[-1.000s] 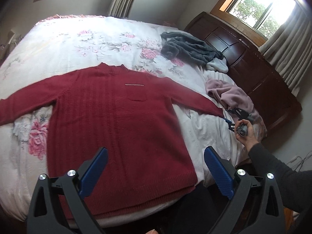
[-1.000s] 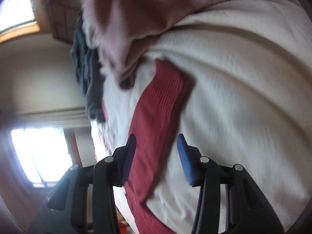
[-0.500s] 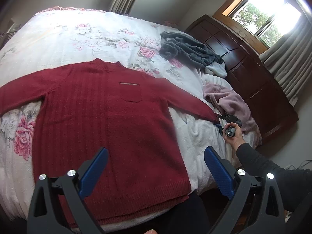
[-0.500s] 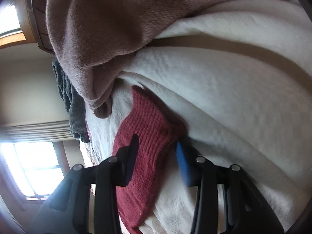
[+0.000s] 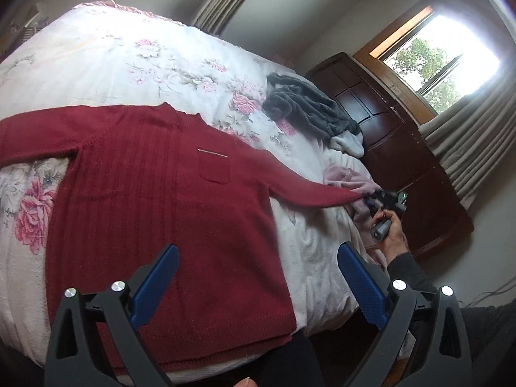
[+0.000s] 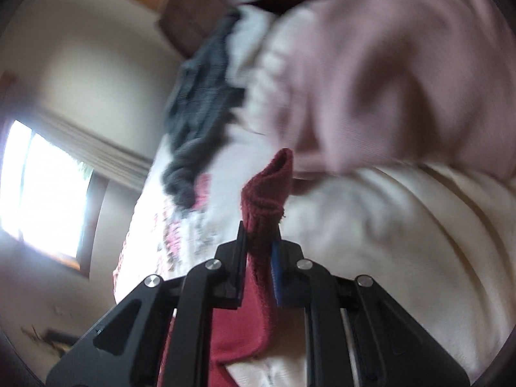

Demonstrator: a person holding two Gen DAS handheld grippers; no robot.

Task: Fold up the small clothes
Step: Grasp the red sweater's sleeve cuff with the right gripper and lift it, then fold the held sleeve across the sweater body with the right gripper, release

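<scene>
Sweater (image 5: 167, 200): flat on bed (image 5: 96, 54)
Right gripper (image 6: 259, 251): clamped on sweater cuff (image 6: 267, 187)
Left gripper (image 5: 258, 277): wide apart, empty, above sweater hem

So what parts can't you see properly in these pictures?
- Red sweater: its far sleeve runs off the left wrist view's edge, and the left gripper covers part of the hem.
- Pink garment: smeared by motion blur in the right wrist view.
- Right gripper: hides the cuff part it clamps.
- Grey garment: too crumpled to identify.
</scene>
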